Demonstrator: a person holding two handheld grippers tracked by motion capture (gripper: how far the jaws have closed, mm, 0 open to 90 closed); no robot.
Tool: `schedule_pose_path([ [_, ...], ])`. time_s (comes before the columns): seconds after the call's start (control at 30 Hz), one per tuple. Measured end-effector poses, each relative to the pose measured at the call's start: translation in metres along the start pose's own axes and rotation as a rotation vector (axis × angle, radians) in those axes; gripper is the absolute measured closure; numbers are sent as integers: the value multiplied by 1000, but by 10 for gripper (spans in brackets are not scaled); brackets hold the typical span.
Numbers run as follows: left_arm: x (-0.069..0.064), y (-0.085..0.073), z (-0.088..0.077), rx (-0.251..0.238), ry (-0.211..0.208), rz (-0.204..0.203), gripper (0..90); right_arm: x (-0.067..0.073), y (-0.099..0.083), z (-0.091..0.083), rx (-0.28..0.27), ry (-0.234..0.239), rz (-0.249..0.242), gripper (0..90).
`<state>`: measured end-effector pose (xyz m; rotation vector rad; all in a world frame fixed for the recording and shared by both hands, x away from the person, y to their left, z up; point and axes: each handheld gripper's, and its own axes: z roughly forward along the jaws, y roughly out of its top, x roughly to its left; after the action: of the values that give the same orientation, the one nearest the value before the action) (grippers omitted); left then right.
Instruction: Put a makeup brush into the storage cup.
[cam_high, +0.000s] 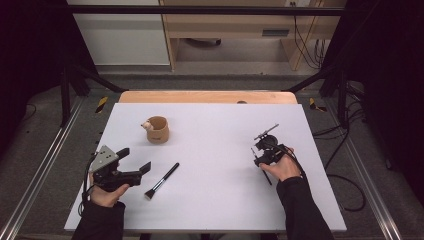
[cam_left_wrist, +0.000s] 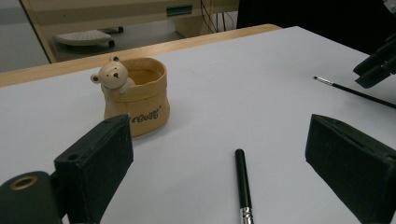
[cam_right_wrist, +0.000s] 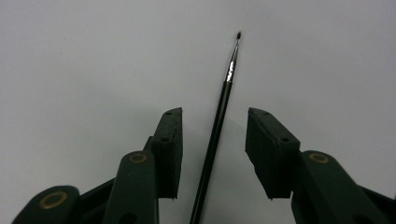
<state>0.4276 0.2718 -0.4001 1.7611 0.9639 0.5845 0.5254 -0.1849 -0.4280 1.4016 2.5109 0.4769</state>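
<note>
Both grippers stood open over the white table (cam_high: 215, 200), holding nothing.
Near the right edge, my right gripper (cam_right_wrist: 212, 140) hovered with the thin brush (cam_right_wrist: 219, 121) lying loose between its pads, untouched. My left gripper (cam_left_wrist: 219, 163), near the left edge, gaped wide toward the makeup brush (cam_left_wrist: 243, 182) and bear cup (cam_left_wrist: 135, 93).

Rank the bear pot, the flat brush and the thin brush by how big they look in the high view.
1. Bear pot, bulkiest.
2. Flat brush, longest but slimmer.
3. Thin brush, partly hidden by the right gripper, so its rank is unsure.
</note>
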Motion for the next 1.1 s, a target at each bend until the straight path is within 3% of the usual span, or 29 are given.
schedule_pose_path([
  [0.03,0,0,0,-2,1,-1,69,-1,0,2,8,-4,-18,579],
  [0.07,0,0,0,-2,0,-2,69,-1,0,5,43,5,3,597],
  [0.4,0,0,1,3,0,1,69,0,-1,16,129,1,-15,714],
  [0.63,0,0,1,3,0,0,70,-2,-3,19,150,-8,-27,777],
  [0.7,0,0,1,4,0,1,69,-1,-2,19,157,14,5,805],
  [0.8,-1,0,1,5,-1,3,70,-1,-2,19,164,25,8,851],
  [1.1,-1,-1,2,8,-1,4,70,1,-2,19,164,7,5,858],
])
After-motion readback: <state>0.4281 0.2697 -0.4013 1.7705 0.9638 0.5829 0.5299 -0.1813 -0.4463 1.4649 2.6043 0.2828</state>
